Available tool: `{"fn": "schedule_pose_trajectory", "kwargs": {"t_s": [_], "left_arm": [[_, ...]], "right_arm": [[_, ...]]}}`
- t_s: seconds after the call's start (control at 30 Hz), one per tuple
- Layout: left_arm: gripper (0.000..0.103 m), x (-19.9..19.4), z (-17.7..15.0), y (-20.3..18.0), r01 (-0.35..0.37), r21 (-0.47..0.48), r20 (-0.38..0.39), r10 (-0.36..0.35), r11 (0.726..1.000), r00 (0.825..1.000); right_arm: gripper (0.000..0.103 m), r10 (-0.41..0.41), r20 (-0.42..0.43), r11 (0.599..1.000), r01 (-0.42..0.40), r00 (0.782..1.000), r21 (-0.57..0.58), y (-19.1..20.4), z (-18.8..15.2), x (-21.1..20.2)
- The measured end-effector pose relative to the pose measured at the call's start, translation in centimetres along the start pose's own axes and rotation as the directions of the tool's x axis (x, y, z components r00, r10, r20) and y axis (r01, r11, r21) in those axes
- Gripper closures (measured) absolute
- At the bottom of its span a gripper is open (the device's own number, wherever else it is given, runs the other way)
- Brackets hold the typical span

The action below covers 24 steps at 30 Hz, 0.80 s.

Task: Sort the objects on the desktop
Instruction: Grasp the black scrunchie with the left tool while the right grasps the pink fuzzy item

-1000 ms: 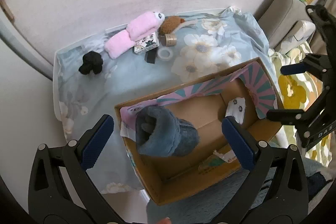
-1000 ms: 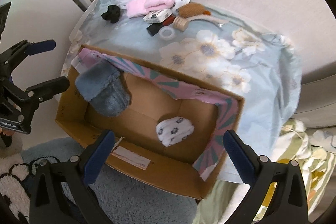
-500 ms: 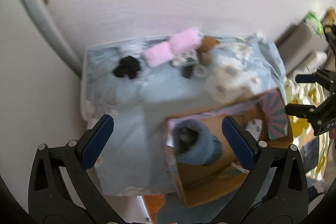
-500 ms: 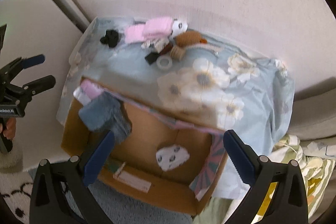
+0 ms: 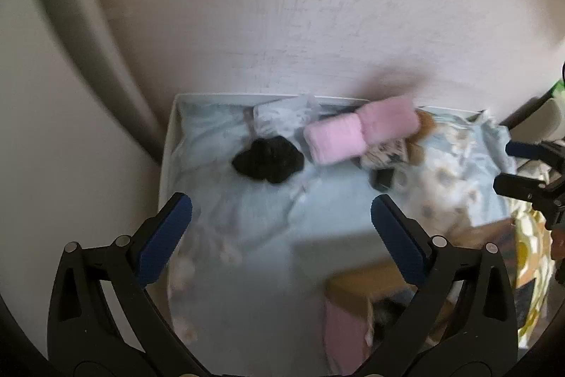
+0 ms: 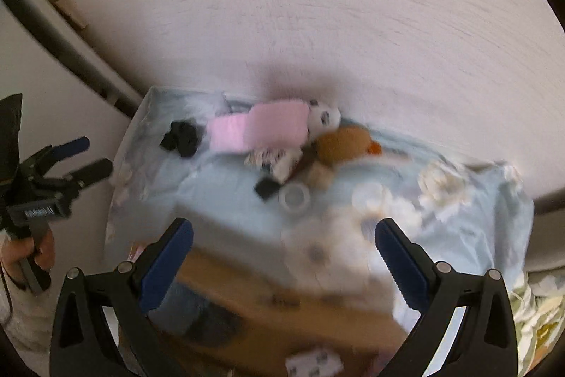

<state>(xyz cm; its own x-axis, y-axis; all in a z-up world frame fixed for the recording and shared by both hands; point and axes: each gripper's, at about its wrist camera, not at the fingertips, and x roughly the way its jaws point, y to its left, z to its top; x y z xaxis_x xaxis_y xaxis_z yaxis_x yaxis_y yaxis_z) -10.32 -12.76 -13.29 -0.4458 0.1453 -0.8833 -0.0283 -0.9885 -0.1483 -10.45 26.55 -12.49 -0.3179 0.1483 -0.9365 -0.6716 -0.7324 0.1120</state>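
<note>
Worktop [image 5: 247, 228], under a pale blue flowered cloth: we log everything against it. Both views are blurred.

Cardboard box [image 6: 317, 310], at 6 o'clock in the right wrist view, holding a blue-grey slipper [image 6: 197, 313] and a small white spotted item [image 6: 314, 366].

Pink plush roll [image 5: 356, 133], at 12 o'clock from the left hand-held gripper [image 5: 280, 228], long axis running 9 to 3 along the wall.

Brown plush [image 6: 344, 143], touching the pink roll's 3 o'clock end.

Black cloth bundle [image 5: 268, 159], at 12 o'clock and nearest the left hand-held gripper, jaws spread wide, empty.

Tape ring [image 6: 295, 198], at 12 o'clock from the right hand-held gripper [image 6: 284, 260], likewise spread and empty. We judge the left nearer the bundle, the right nearer the tape.
</note>
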Motion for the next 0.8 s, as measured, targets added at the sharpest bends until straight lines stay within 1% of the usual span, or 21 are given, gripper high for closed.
{"fn": "schedule_pose_trajectory", "kwargs": {"t_s": [0.03,0.1,0.17,0.27,0.33,0.43,0.47,0.53,0.57,0.6,0.63,0.67,0.7,0.73,0.77,0.8], "left_arm": [[0.006,1.3,0.2,-0.1,-0.006,0.004,-0.003,0.006,1.000,1.000],[0.013,3.8,0.6,0.0,-0.009,0.006,-0.037,0.009,1.000,0.999],[0.013,6.1,0.8,0.3,-0.012,0.001,-0.061,0.012,1.000,0.998],[0.013,8.5,0.9,0.7,-0.025,0.004,-0.077,0.025,1.000,0.997],[0.013,9.9,1.0,0.9,-0.037,0.005,-0.081,0.037,0.999,0.996],[0.013,11.4,1.2,1.1,-0.027,-0.004,-0.083,0.026,1.000,0.996],[0.013,11.8,1.2,1.1,-0.023,-0.006,-0.086,0.022,1.000,0.996],[0.016,12.7,1.2,1.1,-0.024,-0.004,-0.093,0.023,1.000,0.995],[0.025,13.1,1.1,1.1,-0.023,-0.002,-0.100,0.023,1.000,0.995],[0.039,13.6,1.1,1.1,-0.020,-0.001,-0.112,0.020,1.000,0.994],[0.042,14.0,0.9,1.1,-0.016,-0.005,-0.126,0.015,1.000,0.992],[0.053,13.9,0.9,0.9,-0.030,0.007,-0.105,0.031,1.000,0.994],[0.064,13.9,0.9,0.7,-0.031,0.017,-0.099,0.033,0.999,0.995],[0.067,13.8,0.9,0.5,-0.043,0.030,-0.097,0.046,0.999,0.994],[0.072,13.8,0.8,0.5,-0.038,0.032,-0.099,0.041,0.999,0.994],[0.075,13.7,0.8,0.5,-0.026,0.025,-0.101,0.028,0.999,0.994]], "right_arm": [[0.000,-0.005,-0.004,1.000,0.005,1.000,0.002,0.1,0.7,1.1],[0.002,-0.014,-0.014,1.000,0.014,1.000,0.006,0.3,2.1,3.4],[0.005,-0.024,-0.016,1.000,0.024,1.000,-0.001,0.4,3.0,5.0],[0.006,-0.053,-0.011,0.999,0.053,0.999,0.001,0.5,4.2,7.3],[0.008,-0.050,-0.012,0.998,0.051,0.999,0.026,0.3,4.8,8.4],[0.013,-0.025,-0.005,0.997,0.026,1.000,0.076,-0.3,5.4,9.3],[0.015,-0.018,-0.005,0.996,0.018,1.000,0.090,-0.5,5.5,9.5],[0.026,-0.008,-0.016,0.995,0.010,1.000,0.101,-0.6,5.6,10.1],[0.041,-0.002,-0.023,0.995,0.004,1.000,0.101,-0.6,5.7,10.4],[0.054,0.009,-0.028,0.995,-0.006,1.000,0.104,-0.6,5.7,10.7],[0.060,0.020,-0.031,0.994,-0.017,0.999,0.106,-0.6,5.6,10.9],[0.067,0.024,-0.030,0.994,-0.021,0.999,0.107,-0.6,5.5,11.0],[0.071,0.025,-0.027,0.994,-0.022,0.999,0.108,-0.6,5.4,10.9],[0.073,0.029,-0.020,0.994,-0.026,0.999,0.108,-0.6,5.3,10.7],[0.079,0.035,-0.011,0.994,-0.034,0.999,0.106,-0.6,5.2,10.3],[0.080,0.042,-0.004,0.993,-0.041,0.999,0.107,-0.6,5.1,10.0]]}}
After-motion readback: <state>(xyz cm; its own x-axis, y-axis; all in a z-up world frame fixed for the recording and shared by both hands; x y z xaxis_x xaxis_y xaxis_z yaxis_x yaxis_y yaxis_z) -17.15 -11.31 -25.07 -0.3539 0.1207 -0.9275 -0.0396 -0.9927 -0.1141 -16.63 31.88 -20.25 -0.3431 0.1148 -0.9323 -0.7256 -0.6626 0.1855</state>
